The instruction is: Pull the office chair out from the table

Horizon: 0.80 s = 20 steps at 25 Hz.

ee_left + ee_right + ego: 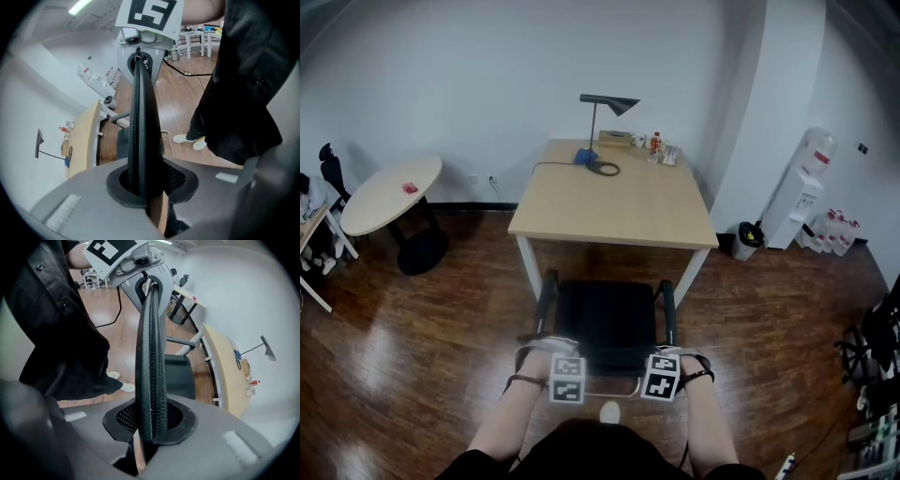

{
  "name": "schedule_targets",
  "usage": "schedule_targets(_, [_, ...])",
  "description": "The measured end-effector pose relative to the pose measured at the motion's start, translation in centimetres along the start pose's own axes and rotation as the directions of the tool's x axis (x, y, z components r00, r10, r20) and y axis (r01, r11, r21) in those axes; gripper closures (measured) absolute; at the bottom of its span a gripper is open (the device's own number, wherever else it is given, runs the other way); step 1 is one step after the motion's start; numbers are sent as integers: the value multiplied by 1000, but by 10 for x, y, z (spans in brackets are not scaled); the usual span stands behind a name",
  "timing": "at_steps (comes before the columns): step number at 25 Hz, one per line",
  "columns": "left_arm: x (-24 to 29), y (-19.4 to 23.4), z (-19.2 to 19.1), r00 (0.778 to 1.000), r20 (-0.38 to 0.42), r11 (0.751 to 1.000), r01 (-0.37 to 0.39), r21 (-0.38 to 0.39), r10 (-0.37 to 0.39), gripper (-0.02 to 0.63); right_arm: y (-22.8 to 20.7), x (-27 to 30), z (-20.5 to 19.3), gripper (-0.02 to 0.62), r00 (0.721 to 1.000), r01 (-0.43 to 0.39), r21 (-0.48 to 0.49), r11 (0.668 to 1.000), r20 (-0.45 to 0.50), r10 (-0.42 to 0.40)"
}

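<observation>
Our arms angled steeply down, left tongs (144, 185) and right tongs (149, 427) both clamping black mesh office chair (609, 323) by its backrest, wheels hidden.

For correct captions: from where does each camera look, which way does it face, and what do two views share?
Head view: on the person's head, facing steeply down at office chair and table; forearms, left gripper, right gripper show.
Left gripper view: on that gripper, along jaws clamping the backrest edge, toward the right gripper; dark clothing shows.
Right gripper view: mirrored, toward the left gripper; dark clothing shows.
Shared: both gripper views show backrest edge, table, lamp.
</observation>
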<state>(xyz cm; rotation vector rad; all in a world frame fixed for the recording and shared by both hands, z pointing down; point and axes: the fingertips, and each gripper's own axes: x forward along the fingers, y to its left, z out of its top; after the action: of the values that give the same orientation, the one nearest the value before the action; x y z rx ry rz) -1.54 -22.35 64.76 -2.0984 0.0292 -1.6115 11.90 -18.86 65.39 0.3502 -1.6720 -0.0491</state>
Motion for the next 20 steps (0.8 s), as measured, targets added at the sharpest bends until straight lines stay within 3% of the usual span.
schedule_targets(20, [-22, -57, 14, 1000, 11, 1000, 24, 19, -25, 554, 64, -16, -2, 522, 1000, 4, 21, 1000, -9, -4])
